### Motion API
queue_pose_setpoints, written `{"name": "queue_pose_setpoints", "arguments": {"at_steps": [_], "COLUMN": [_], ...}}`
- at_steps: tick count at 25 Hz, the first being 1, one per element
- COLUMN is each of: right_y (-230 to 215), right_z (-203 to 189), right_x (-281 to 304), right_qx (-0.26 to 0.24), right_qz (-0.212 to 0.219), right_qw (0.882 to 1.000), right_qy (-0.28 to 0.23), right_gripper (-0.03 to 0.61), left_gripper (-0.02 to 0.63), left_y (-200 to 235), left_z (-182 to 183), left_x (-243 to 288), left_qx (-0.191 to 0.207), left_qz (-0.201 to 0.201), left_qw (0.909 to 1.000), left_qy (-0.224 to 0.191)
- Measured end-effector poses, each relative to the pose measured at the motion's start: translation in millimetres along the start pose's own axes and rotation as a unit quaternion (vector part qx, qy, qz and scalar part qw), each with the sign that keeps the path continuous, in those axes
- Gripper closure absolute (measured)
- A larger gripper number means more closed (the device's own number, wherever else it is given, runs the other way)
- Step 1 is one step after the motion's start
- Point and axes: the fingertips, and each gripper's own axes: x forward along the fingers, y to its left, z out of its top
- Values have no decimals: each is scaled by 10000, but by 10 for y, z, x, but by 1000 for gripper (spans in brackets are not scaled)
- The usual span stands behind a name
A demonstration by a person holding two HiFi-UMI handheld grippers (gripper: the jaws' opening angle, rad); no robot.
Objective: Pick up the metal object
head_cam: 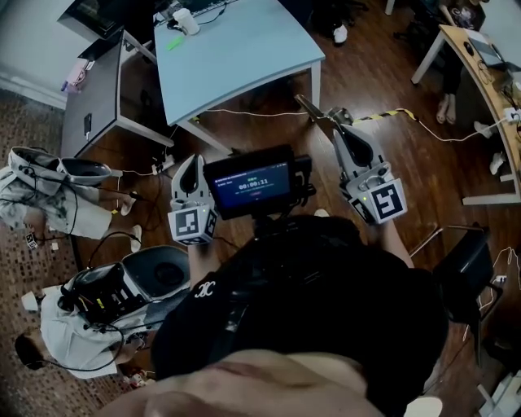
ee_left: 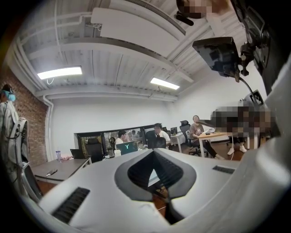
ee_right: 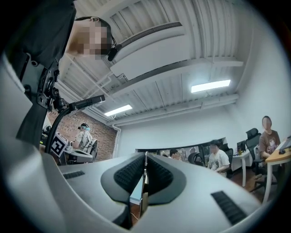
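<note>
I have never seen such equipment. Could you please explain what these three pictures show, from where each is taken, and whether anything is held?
There is no robot: a person holds a two-jaw gripper in each hand. The head view looks down from the person's head: the left gripper, the right gripper, a small screen between them, and a light blue table ahead with small things at its far edge. The other pictures come from cameras riding on the grippers, looking along the jaws into an office. The left jaws are closed on nothing. The right jaws are closed on a thin metal object, held in the air.
</note>
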Motion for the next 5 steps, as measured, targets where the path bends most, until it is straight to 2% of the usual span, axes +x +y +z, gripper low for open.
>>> {"name": "queue_pose_setpoints", "arguments": {"at_steps": [5], "right_y": [77], "right_z": [29], "right_x": [36], "right_qx": [-1], "right_qz": [87], "right_qw": [10000], "right_qy": [2], "right_gripper": [584], "left_gripper": [611], "left_y": [4], "left_z": [2], "left_x": [-1], "left_qx": [-21], "left_qz": [-8], "left_qw": [10000], "left_qy": [9]}}
